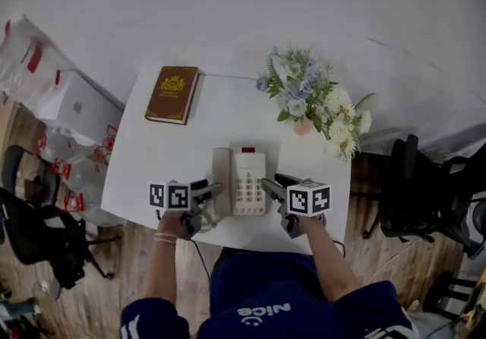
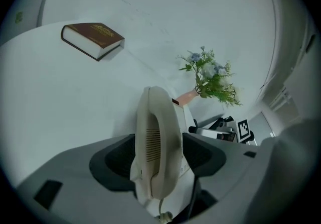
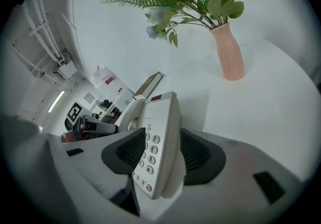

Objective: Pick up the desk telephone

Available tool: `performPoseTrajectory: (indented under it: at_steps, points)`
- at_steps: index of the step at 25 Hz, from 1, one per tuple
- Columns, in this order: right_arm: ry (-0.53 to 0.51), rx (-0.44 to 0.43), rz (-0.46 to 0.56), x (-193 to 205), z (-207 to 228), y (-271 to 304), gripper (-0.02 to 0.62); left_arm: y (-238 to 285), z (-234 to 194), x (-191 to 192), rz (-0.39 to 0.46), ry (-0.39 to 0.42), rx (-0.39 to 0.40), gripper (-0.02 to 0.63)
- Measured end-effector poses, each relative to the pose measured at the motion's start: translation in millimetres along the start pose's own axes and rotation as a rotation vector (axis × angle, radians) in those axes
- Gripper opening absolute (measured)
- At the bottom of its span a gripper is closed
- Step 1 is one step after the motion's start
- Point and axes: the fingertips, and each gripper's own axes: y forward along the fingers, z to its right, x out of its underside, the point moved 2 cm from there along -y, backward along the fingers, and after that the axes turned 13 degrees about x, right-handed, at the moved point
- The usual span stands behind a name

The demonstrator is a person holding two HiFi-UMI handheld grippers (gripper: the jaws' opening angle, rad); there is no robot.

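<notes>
Jaws open, left gripper point(image 2: 158, 156) straddles the desk telephone point(image 1: 242, 182) handset point(image 2: 156, 135), right gripper point(image 3: 158, 153) its keypad point(image 3: 149, 160) edge.

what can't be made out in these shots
- Book title: too small in the head and left gripper views.
- Vase: head view, mostly under the flowers.
- Phone keypad's left keys: right gripper view, behind a finger.
- Phone's keypad: left gripper view, behind the handset.
</notes>
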Motion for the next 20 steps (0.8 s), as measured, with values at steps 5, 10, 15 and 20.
performPoseTrajectory:
  at_steps: [5, 10, 15, 20]
  points:
    - [0.052, -0.016, -0.046, 8.0, 3.1, 11.2, 0.218, 8.5, -7.2, -2.8, -0.059, -0.058, 0.109, 0.291]
    - [0.122, -0.051, -0.093, 20.0, 4.9, 21.4, 0.218, 14.9, -14.6, 0.1, -0.067, -0.166, 0.247, 0.319]
    - [0.157, -0.088, -0.113, 25.8, 3.4, 27.8, 0.221, 21.6, -25.7, 3.2, -0.050, -0.204, 0.346, 0.354]
    - [0.205, -0.162, -0.122, 28.7, 3.8, 31.1, 0.222, 25.7, -19.9, 3.9, -0.060, -0.243, 0.418, 0.357]
